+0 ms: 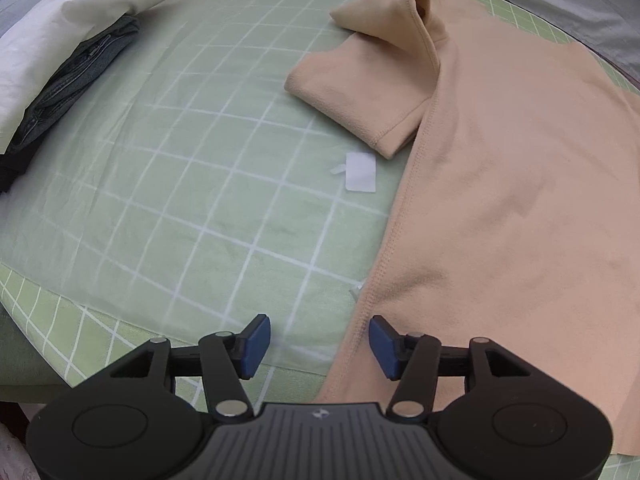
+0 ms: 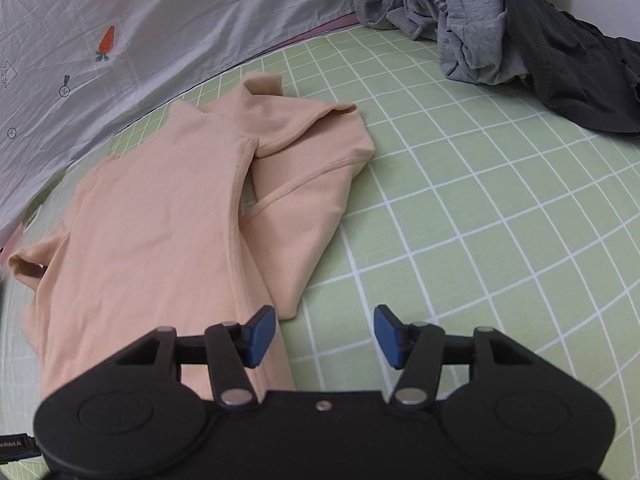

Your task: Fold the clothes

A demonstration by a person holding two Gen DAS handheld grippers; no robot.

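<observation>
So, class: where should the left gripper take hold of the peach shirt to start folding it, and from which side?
Left gripper, open, should pinch the peach shirt at its stitched side edge, coming in from the bare green sheet: that edge lies flat, exposed, just beyond its fingers.

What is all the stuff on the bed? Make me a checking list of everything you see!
Surface: green checked sheet.
Job's things: peach shirt lying flat, sleeves folded in.
Clutter: folded stack on one side; unfolded clothes pile on the other; small white tag beside the shirt.
Grippers: left gripper open; right gripper open; both empty, at the shirt's edges.
Cables: nothing seen.
Surroundings: grey carrot-print cloth behind.
</observation>
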